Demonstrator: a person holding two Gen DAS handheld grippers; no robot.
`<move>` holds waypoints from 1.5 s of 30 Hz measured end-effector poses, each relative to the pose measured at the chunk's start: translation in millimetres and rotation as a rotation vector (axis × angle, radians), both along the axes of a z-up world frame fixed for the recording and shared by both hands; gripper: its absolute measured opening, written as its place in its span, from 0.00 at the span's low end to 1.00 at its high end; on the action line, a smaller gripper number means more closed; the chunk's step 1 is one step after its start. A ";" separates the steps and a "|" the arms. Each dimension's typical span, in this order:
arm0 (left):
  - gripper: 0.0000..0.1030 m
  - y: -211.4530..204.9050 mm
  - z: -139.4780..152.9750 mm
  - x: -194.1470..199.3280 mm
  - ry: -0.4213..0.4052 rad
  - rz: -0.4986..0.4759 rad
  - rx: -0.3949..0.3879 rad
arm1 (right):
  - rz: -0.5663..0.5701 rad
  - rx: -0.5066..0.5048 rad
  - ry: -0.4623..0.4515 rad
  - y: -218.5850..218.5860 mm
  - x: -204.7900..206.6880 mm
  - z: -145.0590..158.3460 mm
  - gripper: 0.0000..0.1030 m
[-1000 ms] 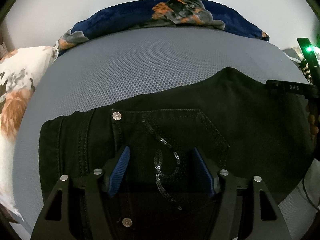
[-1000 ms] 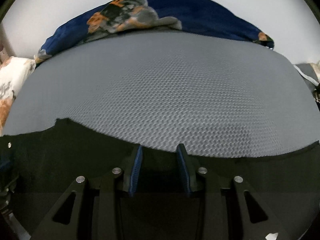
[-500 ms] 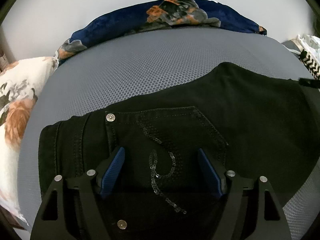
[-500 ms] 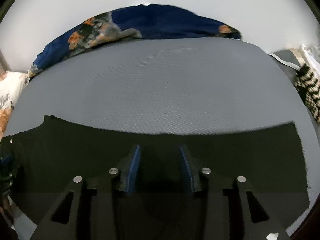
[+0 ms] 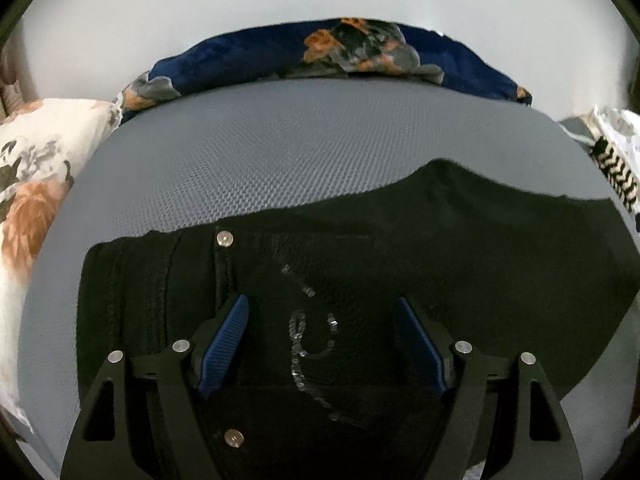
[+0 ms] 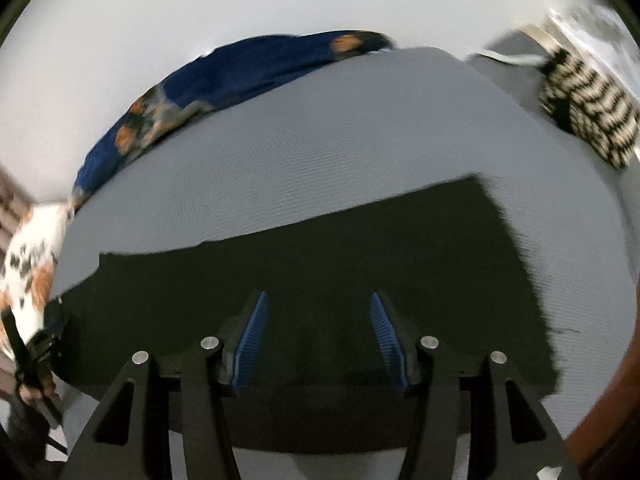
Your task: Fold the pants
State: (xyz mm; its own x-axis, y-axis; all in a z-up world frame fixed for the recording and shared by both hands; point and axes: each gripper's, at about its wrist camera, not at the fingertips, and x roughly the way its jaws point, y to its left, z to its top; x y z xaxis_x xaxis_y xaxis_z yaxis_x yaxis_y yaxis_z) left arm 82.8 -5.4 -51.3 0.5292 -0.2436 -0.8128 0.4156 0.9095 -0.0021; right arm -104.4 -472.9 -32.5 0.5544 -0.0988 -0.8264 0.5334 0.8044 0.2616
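Black pants [image 5: 460,256] lie flat and folded lengthwise on a grey textured mat [image 5: 304,152]. The waist end with silver rivets and a sequined back pocket [image 5: 312,332] sits under my left gripper [image 5: 322,340], which is open and empty above it. In the right wrist view the leg part of the pants [image 6: 360,264] runs across the mat, its hem at the right. My right gripper [image 6: 318,336] is open and empty above the leg. The left gripper shows at the far left of that view [image 6: 36,356].
A navy floral pillow [image 5: 320,52] lies along the mat's far edge by a white wall. A white floral pillow [image 5: 36,176] is at the left. A black-and-white striped cloth [image 6: 584,112] lies at the right. The mat [image 6: 320,152] is bare beyond the pants.
Both grippers have opened wider and pulled back from the pants. The right wrist view has swung and tilted, bringing the leg hem and striped cloth into sight.
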 end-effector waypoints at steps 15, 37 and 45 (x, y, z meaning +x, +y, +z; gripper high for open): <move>0.74 -82.3 14.0 -16.9 0.069 -0.130 -0.083 | -0.156 0.257 0.016 -123.6 -69.4 -44.9 0.44; 0.74 -162.3 -33.6 -24.5 0.174 -0.215 0.011 | 0.029 0.409 -0.120 -128.7 -44.8 -68.0 0.14; 0.75 -162.8 -35.1 -23.5 0.133 -0.230 0.014 | -0.033 0.358 -0.183 -100.2 -40.8 -50.1 0.10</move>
